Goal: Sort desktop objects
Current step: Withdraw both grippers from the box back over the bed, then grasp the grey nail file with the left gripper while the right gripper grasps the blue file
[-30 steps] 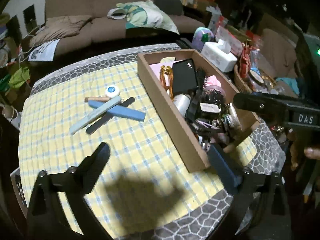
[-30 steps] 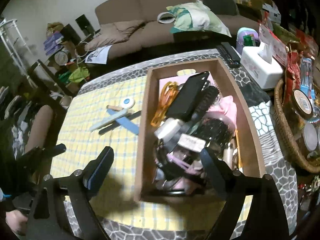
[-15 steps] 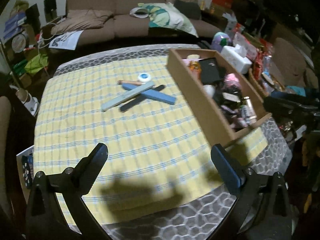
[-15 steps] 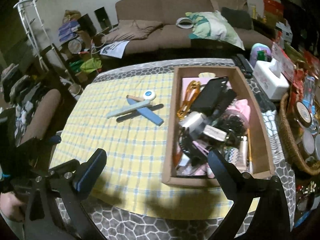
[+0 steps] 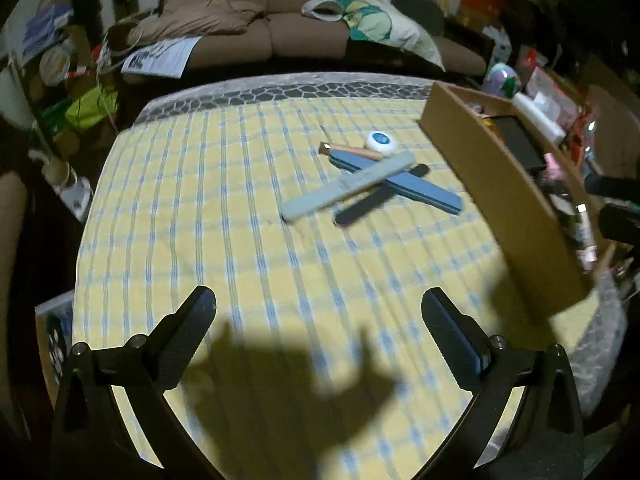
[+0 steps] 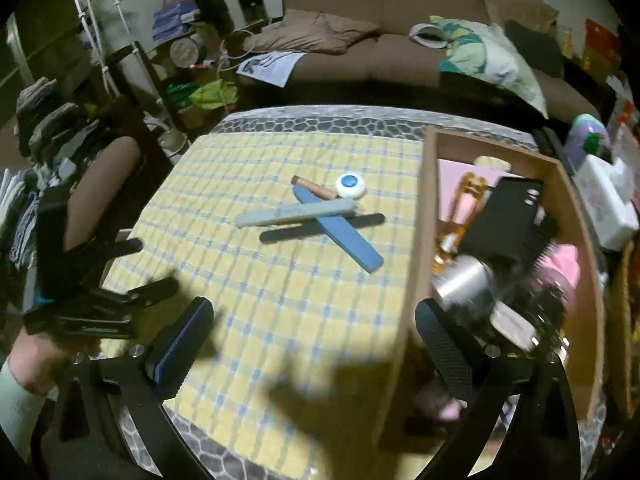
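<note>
The loose things lay in one small heap near the middle of the yellow checked cloth (image 5: 248, 208). It held three long flat files: a pale grey-blue file (image 5: 347, 187) lying on top, a darker blue file (image 5: 416, 190) crossed under it, and a black file (image 5: 380, 200) lowest, running nearly parallel with the pale one. One thin wooden stick (image 5: 352, 152) and one small round white tub with a blue lid (image 5: 381, 142) sat touching the far end of the heap.

From the left gripper (image 5: 318, 328) the heap lay straight ahead and a little to its right, the pale file's long axis running slantwise across the line of the fingers (image 5: 188, 340). From the right gripper (image 6: 314, 334) it lay ahead and slightly left. Neither was plainly nearer; both hung back over the near edge of the table, well apart from the heap.

Both grippers stood spread wide and carried nothing.

Just to the right of the heap stood one open wooden box (image 6: 416, 240), crowded with a black case, a silver tin, a hairbrush and pink things. It looked the likely destination, so the files would probably go rightward.
</note>
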The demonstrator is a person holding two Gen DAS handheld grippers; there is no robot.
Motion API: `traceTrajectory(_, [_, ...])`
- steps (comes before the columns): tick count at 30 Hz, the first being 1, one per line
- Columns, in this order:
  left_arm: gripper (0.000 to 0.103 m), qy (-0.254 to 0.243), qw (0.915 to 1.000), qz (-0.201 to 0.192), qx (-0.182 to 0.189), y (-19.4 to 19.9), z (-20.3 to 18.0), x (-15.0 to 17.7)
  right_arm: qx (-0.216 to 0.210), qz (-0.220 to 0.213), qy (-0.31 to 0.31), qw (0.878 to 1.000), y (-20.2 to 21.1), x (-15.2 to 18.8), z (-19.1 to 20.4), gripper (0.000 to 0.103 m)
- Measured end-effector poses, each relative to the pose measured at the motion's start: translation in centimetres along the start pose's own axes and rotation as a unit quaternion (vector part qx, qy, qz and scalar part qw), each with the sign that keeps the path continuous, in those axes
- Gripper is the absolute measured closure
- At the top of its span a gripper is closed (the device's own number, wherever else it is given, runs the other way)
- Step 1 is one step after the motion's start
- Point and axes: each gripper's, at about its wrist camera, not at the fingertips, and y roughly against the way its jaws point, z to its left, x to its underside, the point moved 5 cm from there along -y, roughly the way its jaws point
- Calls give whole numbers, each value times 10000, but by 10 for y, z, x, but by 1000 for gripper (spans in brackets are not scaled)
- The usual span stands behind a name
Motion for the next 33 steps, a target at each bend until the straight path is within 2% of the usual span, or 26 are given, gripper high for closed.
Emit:
traceTrajectory(6, [0, -686, 9976, -21, -6, -45, -7, -37, -195, 217, 318, 9991, -47, -25, 7, 5])
traceTrajectory(8, [0, -1083, 9941, -17, 1, -61, -14, -48, -215, 359, 492, 9979, -64, -32, 11, 11])
traceTrajectory(10, [0, -1501, 9887, 14, -31, -77, -22, -57, -197, 504, 690, 9961, -81, -38, 13, 24])
traceTrajectory(14, [1, -1972, 9802, 123, 146, -100, -31, -66, -85, 895, 899, 9919, -118, -47, 11, 27])
traceTrajectory(17, [5, -2284, 9728, 217, 314, -114, -38, -65, -72, 1195, 995, 9878, -145, -49, 8, 34])
traceTrajectory(21, [8, -2477, 9676, 358, 344, -130, -41, -64, 8, 1475, 975, 9842, -172, -49, 2, 37])
traceTrajectory(26, [11, -2201, 9721, 454, 675, -138, -32, -68, -54, 1616, 909, 9826, -191, -50, -1, 38])
traceTrajectory(27, [14, -2198, 9722, 481, 654, -139, -31, -68, -80, 1640, 913, 9822, -194, -49, -1, 41])
traceTrajectory(28, [22, -2227, 9714, 537, 617, -142, -31, -68, -88, 1655, 927, 9818, -197, -49, -1, 47])
traceTrajectory(30, [34, -2309, 9691, 631, 591, -147, -32, -65, -53, 1620, 996, 9817, -198, -48, -1, 50])
traceTrajectory(31, [41, -2289, 9691, 630, 667, -146, -33, -64, -55, 1611, 997, 9819, -197, -48, -2, 66])
traceTrajectory(32, [47, -2270, 9692, 643, 712, -145, -34, -63, -35, 1601, 994, 9821, -195, -47, -4, 74])
traceTrajectory(33, [61, -2244, 9694, 652, 754, -144, -36, -62, -16, 1587, 984, 9824, -194, -47, -6, 88])
